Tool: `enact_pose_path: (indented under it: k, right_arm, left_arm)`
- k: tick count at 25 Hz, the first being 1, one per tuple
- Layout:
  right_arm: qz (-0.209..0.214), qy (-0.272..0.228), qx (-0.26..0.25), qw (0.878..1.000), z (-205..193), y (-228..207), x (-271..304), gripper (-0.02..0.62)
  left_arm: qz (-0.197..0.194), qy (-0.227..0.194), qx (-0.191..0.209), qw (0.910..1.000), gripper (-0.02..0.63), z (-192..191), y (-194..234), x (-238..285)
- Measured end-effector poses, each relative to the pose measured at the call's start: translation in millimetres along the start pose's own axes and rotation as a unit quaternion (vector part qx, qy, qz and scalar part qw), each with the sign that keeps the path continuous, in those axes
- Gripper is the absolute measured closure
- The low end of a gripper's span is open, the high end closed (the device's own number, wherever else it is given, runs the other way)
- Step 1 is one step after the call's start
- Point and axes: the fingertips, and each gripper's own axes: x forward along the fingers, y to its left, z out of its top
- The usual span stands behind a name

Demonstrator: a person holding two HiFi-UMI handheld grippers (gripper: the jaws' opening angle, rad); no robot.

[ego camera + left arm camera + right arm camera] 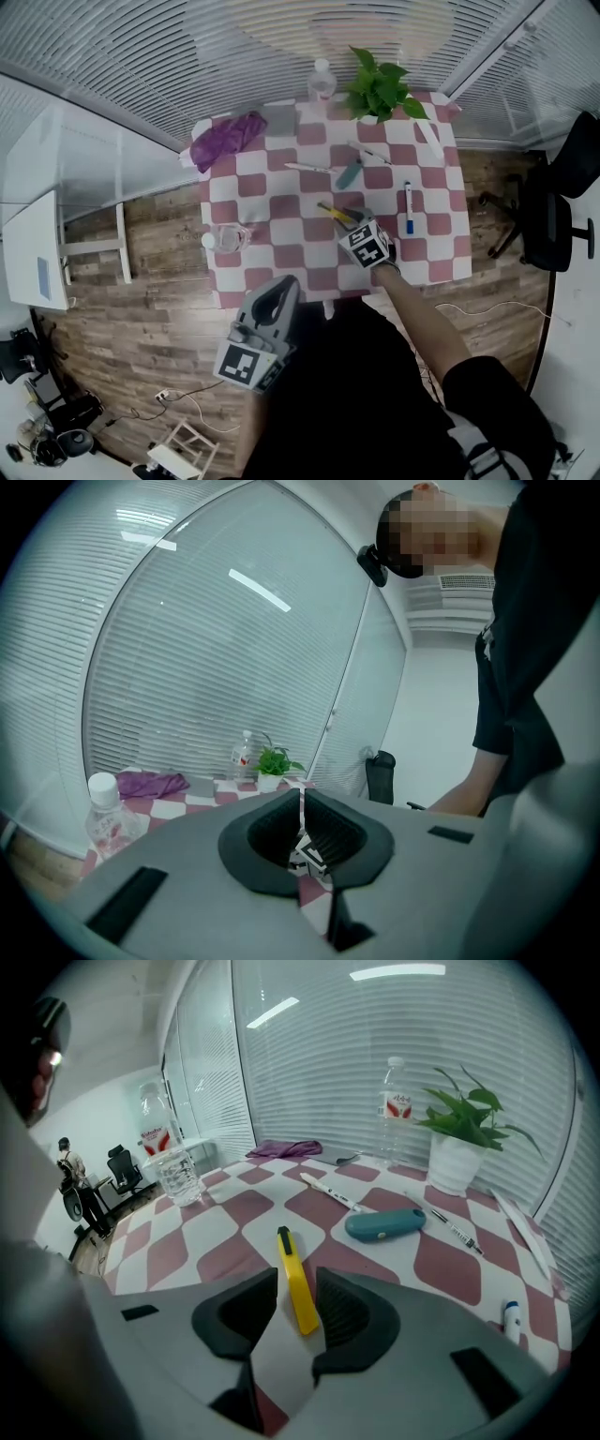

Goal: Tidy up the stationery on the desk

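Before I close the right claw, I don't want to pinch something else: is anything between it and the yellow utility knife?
Nothing visible. The yellow utility knife lies flat on the checked tablecloth, between the jaws of the open right claw. The teal case and the white pen lie farther off.

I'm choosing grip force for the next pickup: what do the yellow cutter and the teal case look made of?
Yellow cutter: likely hard plastic, smooth, slightly glossy; even saturated colour, crisp edges, black tip. Teal case: plastic or perhaps silicone, matte; rounded edges and only a soft sheen, so which one stays open.
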Motion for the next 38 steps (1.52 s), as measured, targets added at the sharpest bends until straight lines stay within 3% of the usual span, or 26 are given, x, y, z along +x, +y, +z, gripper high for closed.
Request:
enact_pose_path:
  k: [11,17,21,31,38]
  right_arm:
    - [-0.003,0.017,-0.002,1.0,-5.4,9.6,7.2,0.518]
    - [-0.019,-0.007,0.036,0.999,-2.2,-2.5,-8.5,0.518]
    - [-0.058,-0.033,0.083,0.994,-2.8,-26.0,-26.1,0.518]
    - [-0.187,-0.016,0.209,0.96,-64.7,-97.7,-61.9,0.518]
    - [-0.247,0.003,0.282,0.927,-94.8,-122.0,-77.0,0.518]
  left_arm:
    - [-0.019,-0.001,-0.004,0.9998,0.566,7.1,12.5,10.2]
    - [-0.04,-0.015,0.005,0.9991,0.566,12.4,6.0,19.4]
    - [-0.04,0.006,0.011,0.9991,0.566,4.5,3.4,25.1]
    - [-0.065,0.005,0.012,0.9978,0.566,4.9,-27.9,41.2]
    - [-0.046,0.022,0.031,0.9982,0.566,-5.2,-32.0,37.0]
